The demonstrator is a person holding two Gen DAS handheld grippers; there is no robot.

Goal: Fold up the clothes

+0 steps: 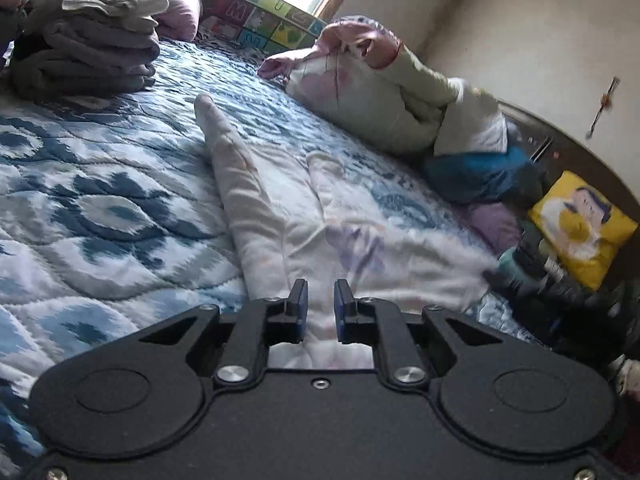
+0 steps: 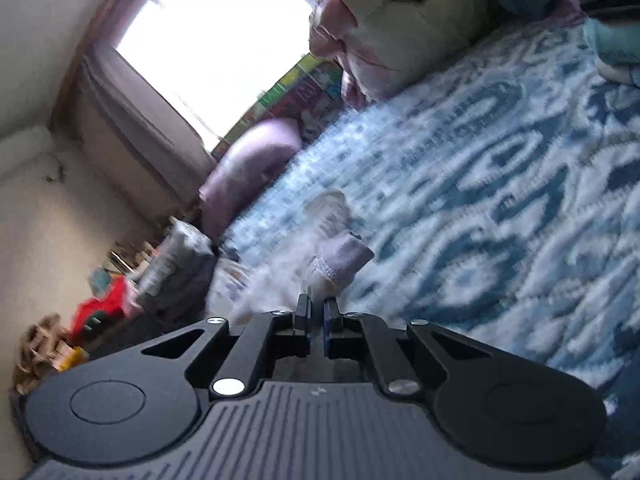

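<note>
On the quilted bed [image 1: 100, 208], the pale garment [image 1: 280, 216] looks light and limp; both claws, left [image 1: 321, 306] and right [image 2: 316, 322], pinch its fabric, best gripped at hems.

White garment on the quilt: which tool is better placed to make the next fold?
Probably the right tool: it is shut on the white garment's cuff end, free to carry over; the left tool pins the near edge.
</note>
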